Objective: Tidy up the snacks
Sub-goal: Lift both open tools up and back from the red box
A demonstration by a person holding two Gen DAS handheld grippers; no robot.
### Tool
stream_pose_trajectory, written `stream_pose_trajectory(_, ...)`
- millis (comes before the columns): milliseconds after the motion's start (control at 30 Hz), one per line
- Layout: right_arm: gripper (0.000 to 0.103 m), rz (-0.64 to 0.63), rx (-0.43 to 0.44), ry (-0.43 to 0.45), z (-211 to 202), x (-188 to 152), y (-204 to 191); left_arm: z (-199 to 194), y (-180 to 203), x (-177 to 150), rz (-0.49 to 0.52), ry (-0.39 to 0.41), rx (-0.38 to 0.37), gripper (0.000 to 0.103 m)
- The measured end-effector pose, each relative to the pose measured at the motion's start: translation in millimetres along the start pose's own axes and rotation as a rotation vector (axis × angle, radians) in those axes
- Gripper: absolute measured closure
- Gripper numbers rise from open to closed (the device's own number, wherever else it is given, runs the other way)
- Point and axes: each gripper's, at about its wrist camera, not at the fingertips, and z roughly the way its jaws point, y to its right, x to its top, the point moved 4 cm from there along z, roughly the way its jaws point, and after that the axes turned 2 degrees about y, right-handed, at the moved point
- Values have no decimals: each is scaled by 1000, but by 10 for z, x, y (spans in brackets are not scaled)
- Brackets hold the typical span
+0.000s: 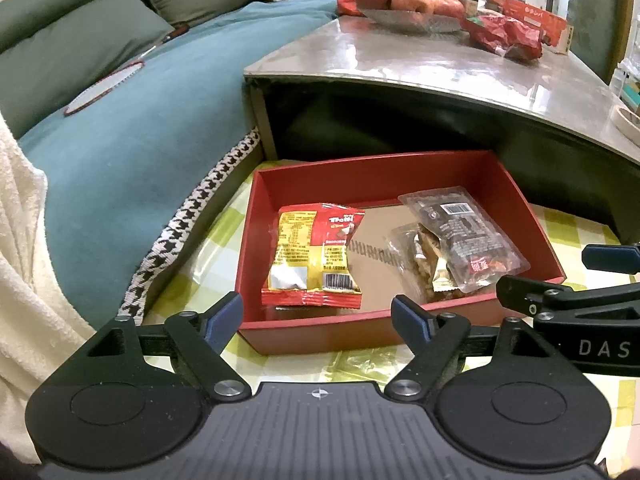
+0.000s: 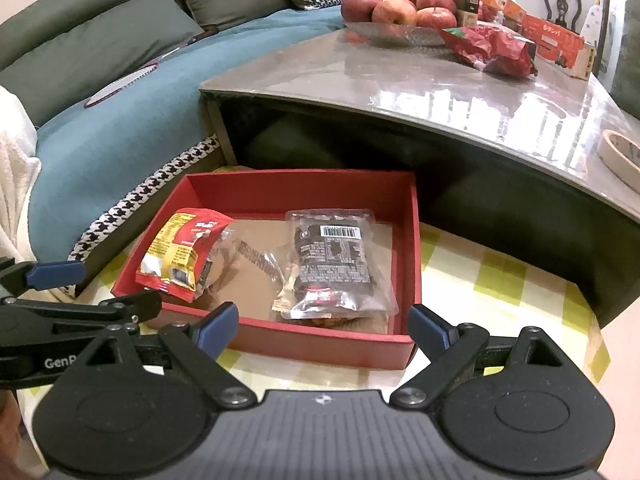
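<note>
Hovering side by side over a green-checked cloth (image 1: 592, 236): both grippers, low and near the front wall of a red box (image 1: 320, 334).

Left gripper (image 1: 318, 312): fingers spread wide, nothing between the blue pads (image 1: 222, 316). It sits just short of the box's front wall, aimed at the left half of the box.

Right gripper (image 2: 322, 322): fingers also spread apart, empty, with the blue pads (image 2: 218, 326) flanking the box's near wall. In the left wrist view it shows at the right edge (image 1: 560, 276).

Red box, also seen from the right wrist (image 2: 320, 346): open top, brown cardboard floor, standing on the cloth in front of a low table (image 1: 420, 68).

Contents:
- Red-and-yellow snack packet (image 1: 314, 256), left side of the box, back face up with the barcode showing. From the right wrist it leans against the left wall (image 2: 182, 254).
- Clear packet with a dark label (image 1: 468, 236), right side, barcode toward the far wall; also visible from the right wrist (image 2: 334, 260).
- Clear packet of pale brown pieces (image 1: 420, 268), partly under the dark-labelled one.

On the table top: a glass dish of apples (image 1: 412, 0), a crumpled red bag (image 1: 504, 36), orange cartons (image 1: 536, 16), and a roll of tape (image 2: 622, 156) at the right edge.

To the left: a sofa with a teal cover (image 1: 132, 128) and green cushions (image 1: 60, 40).
</note>
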Motion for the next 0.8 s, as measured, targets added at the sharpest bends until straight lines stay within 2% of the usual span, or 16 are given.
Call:
stream_pose_trajectory(367, 6, 3, -12, -33, -56, -169, -8, -44, 43, -163, 24, -24, 4, 18)
stream_pose_trajectory(800, 6, 13, -24, -53, -290, -464, 22, -194, 152, -420, 49, -52, -26, 19)
